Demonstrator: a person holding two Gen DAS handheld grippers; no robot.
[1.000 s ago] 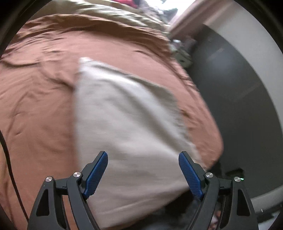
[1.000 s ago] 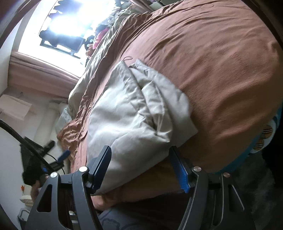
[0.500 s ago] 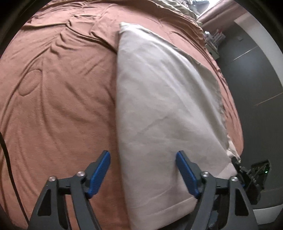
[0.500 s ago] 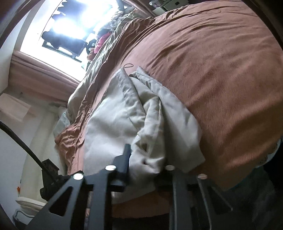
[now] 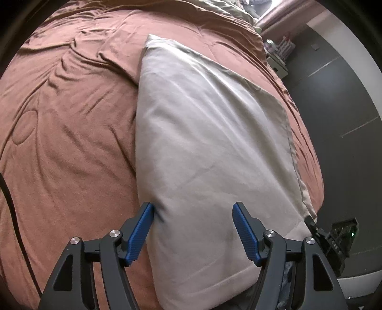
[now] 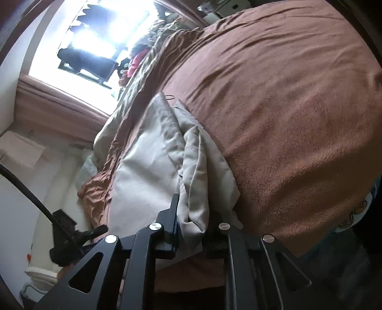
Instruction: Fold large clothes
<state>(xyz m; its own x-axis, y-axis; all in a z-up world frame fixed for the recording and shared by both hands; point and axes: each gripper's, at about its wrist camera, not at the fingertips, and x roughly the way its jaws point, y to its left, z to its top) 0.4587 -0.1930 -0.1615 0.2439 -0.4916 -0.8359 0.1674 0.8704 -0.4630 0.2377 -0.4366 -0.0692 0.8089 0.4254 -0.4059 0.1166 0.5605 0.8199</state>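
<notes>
Your left gripper point(image 5: 193, 215) points steeply down at the near edge of the bed, jaws apart and straddling the near end of the beige garment point(image 5: 210, 147). Its blue pads point(image 5: 140, 232) have just been closing in: the left pad sits right at the cloth's folded left edge, the other stands over the cloth with a gap showing. No squeeze on the fabric shows here, so read this gripper as open with cloth between the jaws.

Your right gripper point(image 6: 193, 226) is held much nearer to level, aimed along the bed from its near edge. Its jaws are drawn close together and clamp a bunched wad of the same beige garment point(image 6: 191, 181); the cloth puckers and bulges up between the black fingers point(image 6: 173, 214). These jaws have just been closing and now pinch the fabric. In the left wrist view, the tip of this gripper shows at the garment's near right corner.

The garment lies lengthwise on the brown blanket point(image 5: 66, 133), near the bed's right edge in the left wrist view. It is a long, flattened panel, narrowing to a corner at the far end. Its near end hangs a little over the bed's near edge. In the right wrist view its side is rumpled, with several layers and a seam showing.

Farther off, the brown blanket point(image 6: 286, 107) runs wrinkled toward the head of the bed, where an olive cover point(image 5: 224, 9) and a heap of other clothes point(image 6: 138, 64) lie below a bright window point(image 6: 102, 35).
</notes>
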